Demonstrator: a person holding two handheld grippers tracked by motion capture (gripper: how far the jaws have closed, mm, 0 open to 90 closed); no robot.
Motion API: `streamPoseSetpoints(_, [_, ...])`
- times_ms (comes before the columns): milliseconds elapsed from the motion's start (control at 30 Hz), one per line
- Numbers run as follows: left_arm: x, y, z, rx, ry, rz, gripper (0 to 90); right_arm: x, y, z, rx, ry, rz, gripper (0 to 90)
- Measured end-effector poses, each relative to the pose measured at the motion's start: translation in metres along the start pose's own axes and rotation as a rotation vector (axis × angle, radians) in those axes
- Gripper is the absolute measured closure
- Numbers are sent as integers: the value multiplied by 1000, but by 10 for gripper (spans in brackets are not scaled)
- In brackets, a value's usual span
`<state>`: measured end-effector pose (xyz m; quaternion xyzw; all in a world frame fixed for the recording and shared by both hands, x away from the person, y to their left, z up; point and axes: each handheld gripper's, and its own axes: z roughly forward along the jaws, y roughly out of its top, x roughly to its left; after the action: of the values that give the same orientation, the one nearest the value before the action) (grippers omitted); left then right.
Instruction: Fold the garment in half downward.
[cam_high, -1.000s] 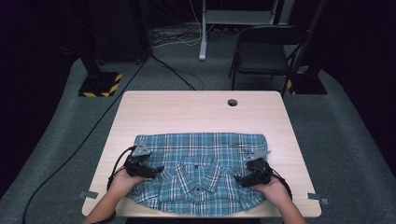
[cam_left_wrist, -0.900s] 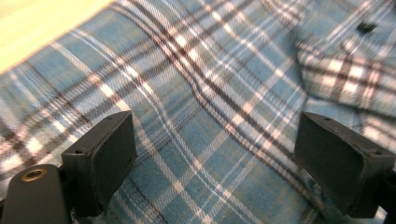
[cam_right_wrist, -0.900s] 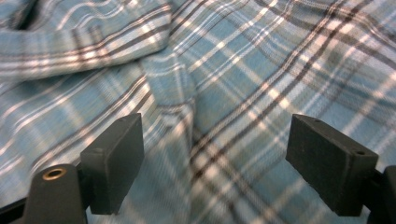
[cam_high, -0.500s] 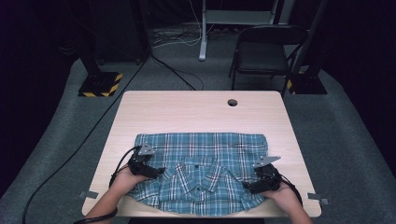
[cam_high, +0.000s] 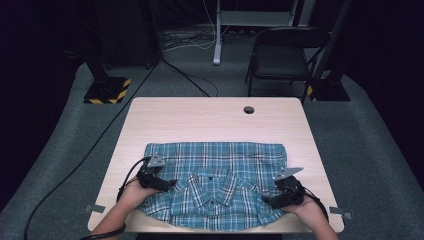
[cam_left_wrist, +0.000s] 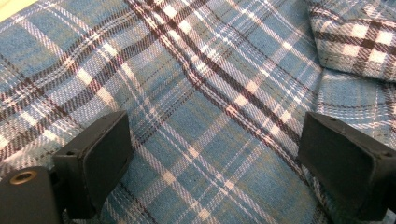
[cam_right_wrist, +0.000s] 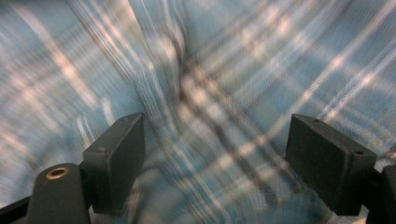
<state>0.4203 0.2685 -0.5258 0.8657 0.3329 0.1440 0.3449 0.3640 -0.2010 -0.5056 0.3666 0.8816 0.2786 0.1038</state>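
One plaid shirt (cam_high: 215, 182), teal woven cotton with dark and white stripes, folded into a rectangle, lies collar up on the near half of the pale wood desk (cam_high: 210, 120). Left gripper (cam_high: 167, 184) at its left edge, right gripper (cam_high: 267, 200) at its right; both jaws wide, fabric beneath them. Folding chair (cam_high: 285, 55) beyond the desk.

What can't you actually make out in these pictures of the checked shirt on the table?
- Right gripper view: the blue plaid cotton shirt is smeared by motion blur, so its folds and seams are unreadable.
- High view: the shirt's near hem meets the table edge at the frame bottom; whether it overhangs is unclear.
- High view: whether the left gripper and right gripper touch the cloth is too small to tell.
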Motion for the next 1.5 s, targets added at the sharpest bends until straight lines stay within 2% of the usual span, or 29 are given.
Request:
streamPoseSetpoints(33, [0, 0, 0, -2, 1, 0, 95, 0, -3, 5, 7, -6, -25, 171])
streamPoseSetpoints(67, [0, 0, 0, -2, 1, 0, 95, -1, -4, 5, -6, 7, -30, 173])
streamPoseSetpoints(133, [0, 0, 0, -3, 2, 0, 95, -3, -2, 5, 1, 13, -16, 181])
streamPoseSetpoints(267, [-1, 0, -1, 3, 3, -5, 95, -1, 1, 1, 0, 17, -18, 188])
streamPoseSetpoints(367, [-4, 2, -5, 33, 6, -7, 90, -2, 8, -4, -79, 9, 8, 173])
streamPoseSetpoints(433, [-7, 1, -9, 34, 15, -3, 89, -5, 14, -3, -129, -3, 29, 171])
streamPoseSetpoints(500, [-8, 0, -14, 25, 15, -3, 89, -8, 20, 1, -153, -28, 30, 171])
streamPoseSetpoints(600, [-9, -3, -21, 14, 19, -10, 90, -15, 23, 13, -121, -62, 52, 171])
streamPoseSetpoints(667, [-10, -6, -27, 7, 16, -18, 93, -20, 22, 21, -82, -56, 59, 173])
streamPoseSetpoints(700, [-10, -7, -30, 1, 11, -23, 94, -22, 21, 25, -56, -51, 51, 153])
streamPoseSetpoints(733, [-11, -7, -33, -5, 6, -24, 96, -22, 22, 26, -57, -48, 38, 153])
streamPoseSetpoints(800, [-13, -9, -38, -15, -9, -16, 97, -21, 26, 25, -17, -56, 33, 167])
streamPoseSetpoints(867, [-15, -10, -42, -20, -31, -9, 100, -18, 30, 22, -8, -67, 7, 183])
streamPoseSetpoints(1000, [-17, -18, -39, 23, -58, -8, 100, -14, 41, 15, -102, -61, 0, 177])
streamPoseSetpoints(1067, [-18, -24, -33, 73, -42, 0, 97, -13, 50, 10, -157, -44, 16, 170])
streamPoseSetpoints(1133, [-18, -28, -30, 45, -44, -6, 81, -13, 59, 6, -205, 1, 53, 166])
streamPoseSetpoints(1167, [-18, -29, -30, 42, -43, -4, 79, -14, 63, 5, -210, 18, 66, 166])
streamPoseSetpoints(1233, [-19, -29, -31, 40, -40, -5, 79, -16, 72, 7, -194, 11, 71, 167])
streamPoseSetpoints(1300, [-19, -31, -31, 30, -39, -5, 79, -19, 80, 13, -164, -7, 55, 167])
streamPoseSetpoints(1367, [-19, -32, -31, 20, -37, -7, 79, -26, 84, 25, -129, -19, 40, 167])
streamPoseSetpoints(1500, [-19, -33, -31, 14, -35, -10, 79, -39, 85, 49, -103, -50, 55, 166])
